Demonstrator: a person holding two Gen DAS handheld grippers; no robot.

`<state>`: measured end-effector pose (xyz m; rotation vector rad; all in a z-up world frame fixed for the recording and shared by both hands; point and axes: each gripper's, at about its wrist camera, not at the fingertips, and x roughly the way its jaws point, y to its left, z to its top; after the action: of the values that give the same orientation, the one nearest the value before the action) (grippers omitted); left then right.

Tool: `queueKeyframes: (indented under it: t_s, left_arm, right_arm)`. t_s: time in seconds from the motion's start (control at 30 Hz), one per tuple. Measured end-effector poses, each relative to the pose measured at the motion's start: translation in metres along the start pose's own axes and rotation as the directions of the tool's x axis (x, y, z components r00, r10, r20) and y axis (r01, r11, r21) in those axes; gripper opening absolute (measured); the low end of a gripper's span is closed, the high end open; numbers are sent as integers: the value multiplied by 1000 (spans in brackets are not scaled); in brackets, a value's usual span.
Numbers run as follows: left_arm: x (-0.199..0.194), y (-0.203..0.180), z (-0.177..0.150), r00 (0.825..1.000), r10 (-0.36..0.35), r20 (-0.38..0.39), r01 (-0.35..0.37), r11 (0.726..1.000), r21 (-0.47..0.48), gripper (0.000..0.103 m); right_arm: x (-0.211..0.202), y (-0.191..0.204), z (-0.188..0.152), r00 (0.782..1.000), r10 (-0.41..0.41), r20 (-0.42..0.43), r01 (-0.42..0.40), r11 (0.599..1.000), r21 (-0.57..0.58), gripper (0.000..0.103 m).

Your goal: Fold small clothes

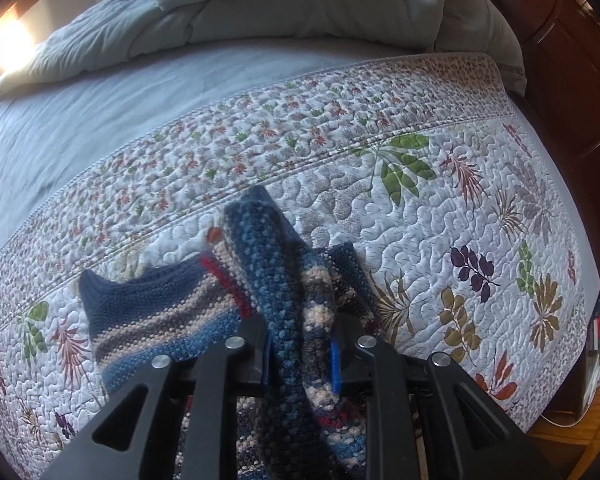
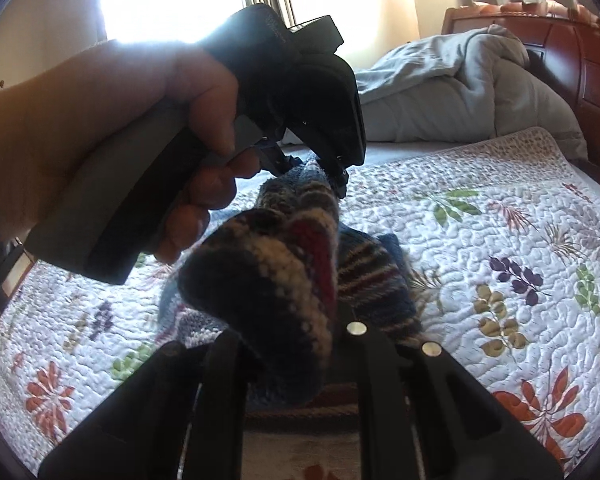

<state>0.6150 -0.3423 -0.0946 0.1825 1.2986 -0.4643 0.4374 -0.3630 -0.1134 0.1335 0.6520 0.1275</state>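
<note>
A knitted garment (image 1: 160, 312), striped in blue, beige and red, hangs partly lifted over the floral quilt (image 1: 420, 220). My left gripper (image 1: 300, 356) points steeply down and is shut on a thick fold of it between its blue pads. In the right wrist view a hand holds the left gripper (image 2: 324, 172), which pinches the far end of the garment (image 2: 268, 272). My right gripper (image 2: 292, 344) is shut on the near bunched end. The garment's lower part rests on the quilt (image 2: 480, 220), and the right fingertips are hidden by the knit.
The quilt covers the near part of a bed, with a bare blue-grey sheet (image 1: 100, 112) beyond it. A crumpled grey duvet (image 1: 280, 12) is piled by the wooden headboard (image 1: 560, 60). A bright window (image 2: 172, 0) glares behind. The quilt's right edge drops to the floor.
</note>
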Motion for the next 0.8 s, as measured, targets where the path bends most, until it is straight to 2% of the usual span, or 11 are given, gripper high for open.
queueKeyframes:
  t_s: [0.2,0.4,0.8]
  left_arm:
    - [26,-16,-1,999,39,-21,-39,999,18,20]
    - [42,-31,-1,996,90,-25,-88,994,60,21]
    - [58,-32,-1,995,98,-21,-96,994,50,28]
  right_arm:
    - [8,-24,-10,999,33,-32,-31,998,54,11]
    - [18,-53,-20,991,120,-64,-108,980,169,11]
    - [31,-73,-30,973,216,-82,-186,942,280,11]
